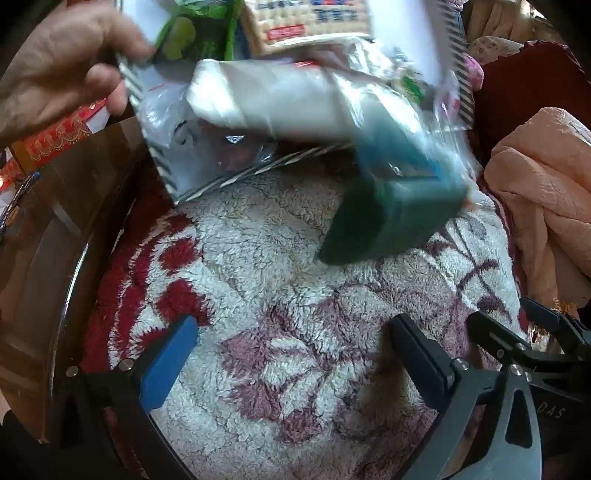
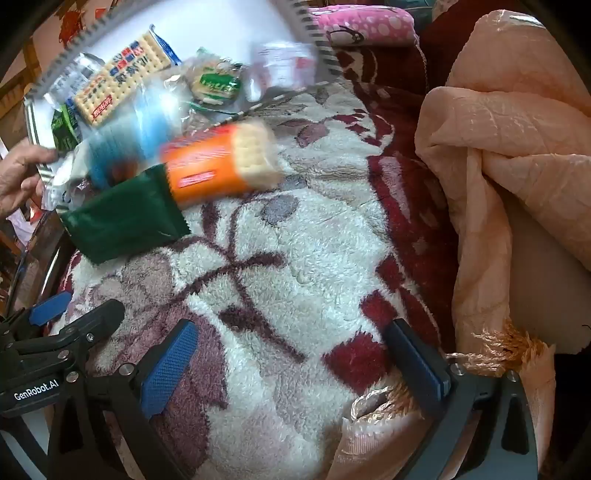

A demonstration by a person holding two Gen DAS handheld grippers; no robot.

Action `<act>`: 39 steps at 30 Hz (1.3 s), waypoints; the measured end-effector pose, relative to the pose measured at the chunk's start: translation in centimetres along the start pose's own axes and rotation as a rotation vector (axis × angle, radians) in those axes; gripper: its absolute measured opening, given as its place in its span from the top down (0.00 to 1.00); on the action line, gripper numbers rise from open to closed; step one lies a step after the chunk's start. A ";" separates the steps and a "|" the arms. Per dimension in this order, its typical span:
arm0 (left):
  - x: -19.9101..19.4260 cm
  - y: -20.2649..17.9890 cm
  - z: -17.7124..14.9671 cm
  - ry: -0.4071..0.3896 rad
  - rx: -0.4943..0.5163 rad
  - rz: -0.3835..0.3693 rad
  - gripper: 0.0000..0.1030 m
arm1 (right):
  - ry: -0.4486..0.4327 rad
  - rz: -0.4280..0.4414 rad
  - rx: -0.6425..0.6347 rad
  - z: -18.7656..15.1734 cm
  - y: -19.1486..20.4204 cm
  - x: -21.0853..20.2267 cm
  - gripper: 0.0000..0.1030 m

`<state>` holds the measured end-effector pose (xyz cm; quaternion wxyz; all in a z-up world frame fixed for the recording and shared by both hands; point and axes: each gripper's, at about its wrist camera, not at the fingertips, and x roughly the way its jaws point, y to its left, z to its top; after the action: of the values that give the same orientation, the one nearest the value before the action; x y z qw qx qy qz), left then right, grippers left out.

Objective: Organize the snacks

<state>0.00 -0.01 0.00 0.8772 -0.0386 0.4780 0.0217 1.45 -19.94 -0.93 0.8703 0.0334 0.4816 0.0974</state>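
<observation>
Blurred green packet (image 1: 388,221) and tilted striped tray (image 1: 155,122) above floral blanket (image 1: 277,295).

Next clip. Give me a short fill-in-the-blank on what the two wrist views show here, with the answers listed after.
1. A bare hand tips a white tray so the snacks spill onto the fluffy ____ blanket.
2. The packet with an orange wrapper holds pale ____.
3. Both the left gripper and the right gripper have their jaws ____.

Answers: floral; crackers; open
</observation>
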 end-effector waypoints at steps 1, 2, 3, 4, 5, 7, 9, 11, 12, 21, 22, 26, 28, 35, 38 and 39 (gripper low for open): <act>0.0 0.0 0.0 0.000 0.000 0.000 0.00 | -0.001 0.001 0.000 0.0 0.0 0.0 0.01; 0.0 0.0 0.0 0.000 0.000 0.000 0.00 | -0.002 0.002 0.001 0.0 0.0 0.0 0.01; 0.0 0.0 0.0 0.000 0.001 0.001 0.00 | -0.002 0.002 0.001 0.0 0.0 0.0 0.01; 0.0 0.0 0.0 0.000 0.000 0.000 0.00 | -0.001 0.002 0.001 0.0 0.0 0.0 0.01; 0.0 0.0 0.0 0.000 0.000 0.000 0.00 | -0.001 0.002 0.000 0.0 0.0 0.0 0.01; -0.1 0.0 0.0 0.001 0.000 0.001 0.00 | -0.001 0.002 0.000 0.0 0.0 -0.1 0.01; -0.1 0.0 0.0 0.001 0.000 0.000 0.00 | 0.000 0.001 0.000 0.0 0.0 0.0 0.01; -0.1 0.0 0.0 0.000 0.000 0.000 0.00 | 0.000 0.001 0.000 0.0 0.0 0.0 0.01; 0.0 0.0 0.0 0.001 0.001 0.001 0.00 | 0.000 0.001 0.000 0.0 -0.1 0.0 0.01; 0.1 -0.1 0.3 0.001 0.000 0.000 0.00 | 0.001 0.001 -0.001 -0.2 0.0 -0.1 0.01; 0.0 0.0 0.3 0.001 -0.001 -0.001 0.00 | 0.000 0.001 -0.001 -0.2 0.0 -0.1 0.01; 0.1 -0.1 0.3 0.001 -0.001 -0.001 0.00 | 0.002 0.001 -0.001 -0.1 -0.2 0.3 0.01; 0.1 -0.1 0.2 0.001 -0.001 -0.001 0.00 | 0.002 0.000 -0.002 -0.1 -0.2 0.3 0.01; 0.1 0.0 0.2 0.001 0.000 -0.001 0.00 | 0.002 -0.001 -0.002 -0.1 -0.2 0.3 0.01; 0.1 -0.1 0.2 0.001 0.000 -0.001 0.00 | 0.002 -0.001 -0.002 -0.1 -0.2 0.3 0.01; 0.1 0.0 0.2 0.001 0.000 -0.001 0.00 | 0.002 -0.001 -0.002 -0.1 -0.2 0.3 0.01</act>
<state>0.22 -0.03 0.08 0.8770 -0.0389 0.4784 0.0215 1.57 -20.13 -1.23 0.8699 0.0323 0.4823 0.0976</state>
